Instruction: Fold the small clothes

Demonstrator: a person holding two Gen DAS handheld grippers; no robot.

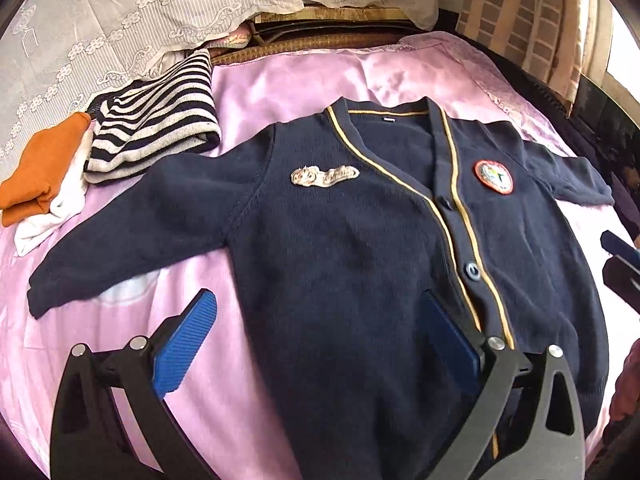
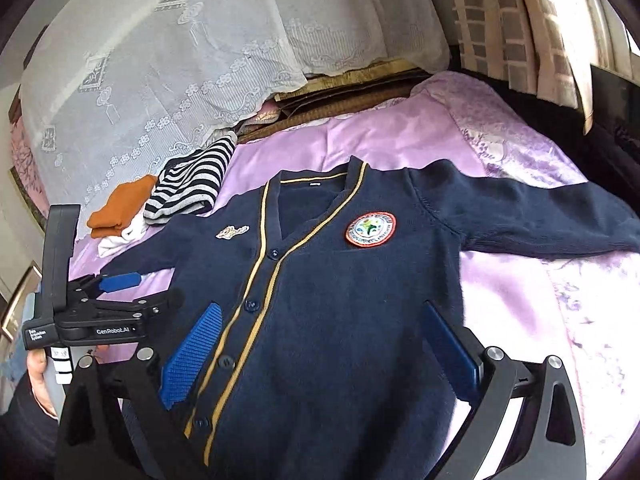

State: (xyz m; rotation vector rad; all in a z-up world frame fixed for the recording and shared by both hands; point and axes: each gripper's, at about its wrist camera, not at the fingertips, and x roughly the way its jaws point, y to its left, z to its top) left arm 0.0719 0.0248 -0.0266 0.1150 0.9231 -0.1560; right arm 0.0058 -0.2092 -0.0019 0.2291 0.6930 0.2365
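A navy cardigan (image 1: 352, 240) with yellow trim, a round red badge and a cream patch lies flat, face up, sleeves spread, on the pink bedspread (image 1: 288, 80). It also shows in the right wrist view (image 2: 340, 300). My left gripper (image 1: 316, 320) is open and empty, hovering over the cardigan's lower left side; it also shows in the right wrist view (image 2: 156, 292). My right gripper (image 2: 320, 328) is open and empty over the cardigan's lower front. Its fingertips (image 1: 618, 250) show at the right edge of the left wrist view.
Folded clothes sit at the bed's far left: a striped top (image 1: 156, 132), an orange piece (image 1: 44, 172) and a white piece (image 1: 52, 216). A white lace cover (image 1: 120, 12) hangs behind. Curtains (image 1: 528, 20) stand at the far right. The bed edge drops off on the right.
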